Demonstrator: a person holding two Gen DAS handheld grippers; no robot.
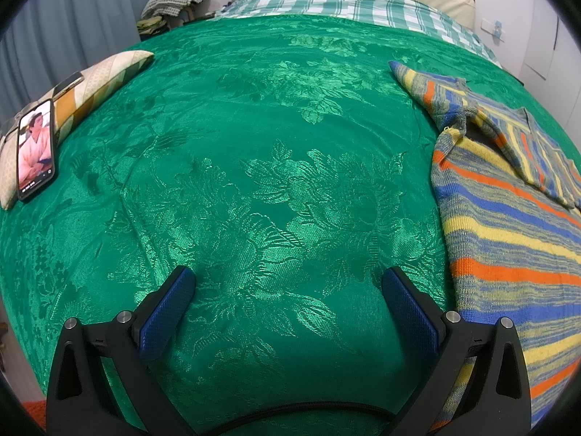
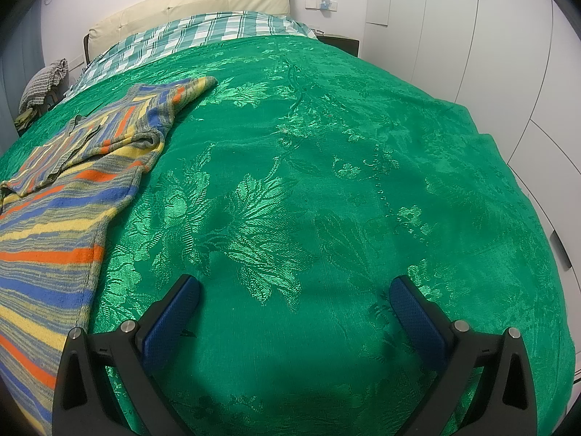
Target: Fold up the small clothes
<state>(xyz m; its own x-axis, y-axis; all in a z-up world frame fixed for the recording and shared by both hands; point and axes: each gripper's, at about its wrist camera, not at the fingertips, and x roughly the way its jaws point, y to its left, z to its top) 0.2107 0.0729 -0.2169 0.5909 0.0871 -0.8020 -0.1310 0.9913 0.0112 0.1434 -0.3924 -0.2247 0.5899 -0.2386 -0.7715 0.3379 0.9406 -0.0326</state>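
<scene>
A small knitted sweater [image 1: 508, 225] with orange, blue, yellow and grey stripes lies flat on the green bedspread [image 1: 254, 127], along the right side of the left wrist view. The same sweater [image 2: 61, 196] fills the left side of the right wrist view, one sleeve stretched toward the headboard and the other folded across its chest. My left gripper [image 1: 288, 283] hovers open over bare bedspread, left of the sweater. My right gripper [image 2: 294, 292] is open too, over bare bedspread [image 2: 345, 145] to the sweater's right. Neither holds anything.
A phone [image 1: 35, 149] with a lit screen leans on a patterned cushion [image 1: 94, 83] at the bed's left edge. A checked sheet [image 1: 345, 0] and cream headboard [image 2: 189, 3] lie at the far end. White wardrobe doors [image 2: 508, 54] stand right of the bed.
</scene>
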